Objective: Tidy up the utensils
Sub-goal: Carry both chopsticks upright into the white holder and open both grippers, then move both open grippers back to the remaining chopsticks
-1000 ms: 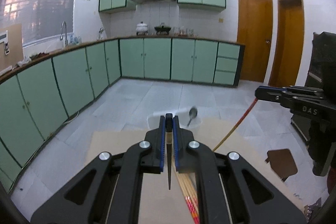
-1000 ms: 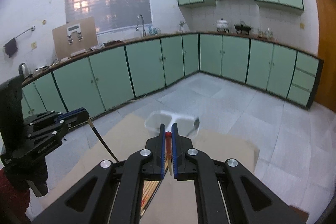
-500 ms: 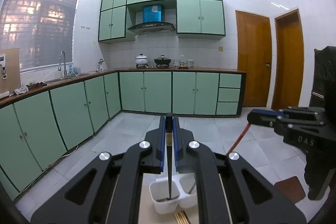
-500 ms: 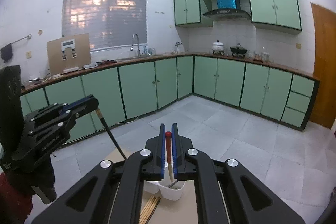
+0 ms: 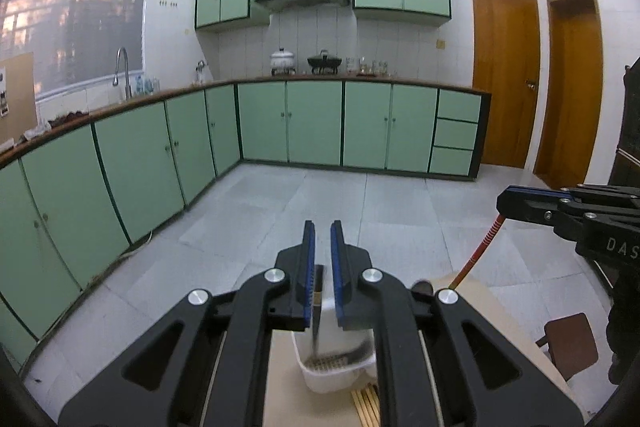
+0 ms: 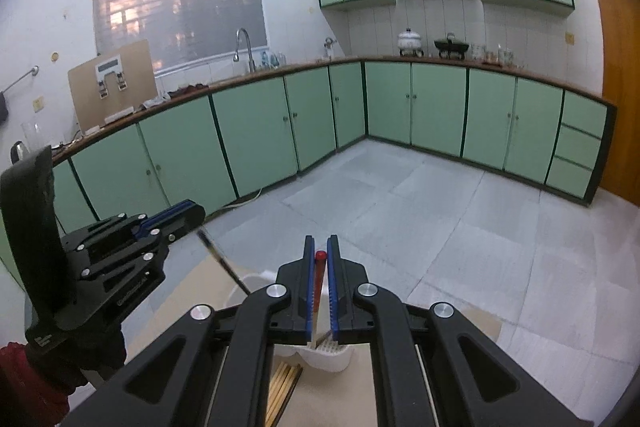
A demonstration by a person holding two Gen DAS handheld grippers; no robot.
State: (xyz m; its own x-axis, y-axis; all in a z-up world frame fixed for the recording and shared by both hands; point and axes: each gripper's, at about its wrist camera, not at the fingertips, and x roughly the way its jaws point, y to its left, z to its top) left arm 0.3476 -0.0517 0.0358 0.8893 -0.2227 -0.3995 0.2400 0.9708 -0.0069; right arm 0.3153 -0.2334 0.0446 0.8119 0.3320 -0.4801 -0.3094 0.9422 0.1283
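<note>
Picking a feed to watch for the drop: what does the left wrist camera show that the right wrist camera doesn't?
Left wrist only: a side view of the right tongs, with the striped shaft of their red chopstick slanting down, and a second brown door.
Right wrist only: a side view of the left tongs, with a dark chopstick slanting down from their tip, and a red sleeve.
Both: the white holder under the tongs, loose chopsticks beside it, the green cabinets and the sink tap.

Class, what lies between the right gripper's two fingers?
A red-tipped chopstick, clamped above the white holder; the right wrist view shows it.
</note>
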